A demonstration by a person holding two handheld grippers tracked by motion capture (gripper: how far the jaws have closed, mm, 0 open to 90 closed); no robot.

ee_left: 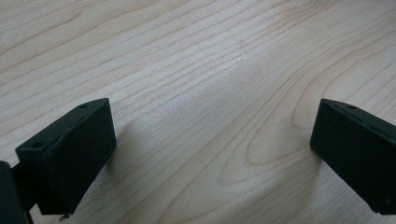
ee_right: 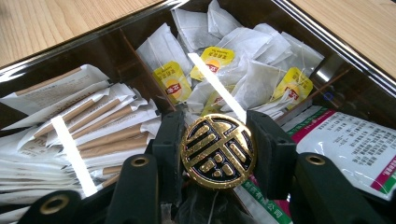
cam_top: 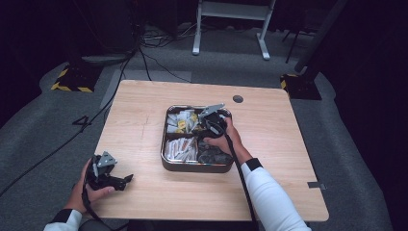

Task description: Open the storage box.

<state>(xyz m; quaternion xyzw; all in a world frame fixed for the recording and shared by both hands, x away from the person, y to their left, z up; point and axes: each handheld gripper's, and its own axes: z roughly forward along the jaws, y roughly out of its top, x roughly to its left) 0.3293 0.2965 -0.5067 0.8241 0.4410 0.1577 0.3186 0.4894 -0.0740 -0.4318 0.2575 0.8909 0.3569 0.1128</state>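
Note:
A dark metal tray (cam_top: 192,168) with four compartments sits at the middle of the wooden table (cam_top: 144,110). At its centre stands a round black-and-gold knob (ee_right: 218,151). My right gripper (cam_top: 203,129) reaches down into the tray, and in the right gripper view its pads (ee_right: 268,154) press on both sides of the knob. The right gripper (ee_right: 217,140) is shut on it. My left gripper (cam_top: 126,180) rests near the table's front left corner, open, with bare wood between its fingers (ee_left: 74,154).
White tea bags with yellow tags (ee_right: 243,70) fill the far left compartment, paper stick sachets (ee_right: 93,126) the near left one, and printed packets (ee_right: 345,140) lie at the right. A round cable hole (cam_top: 237,99) is behind the tray.

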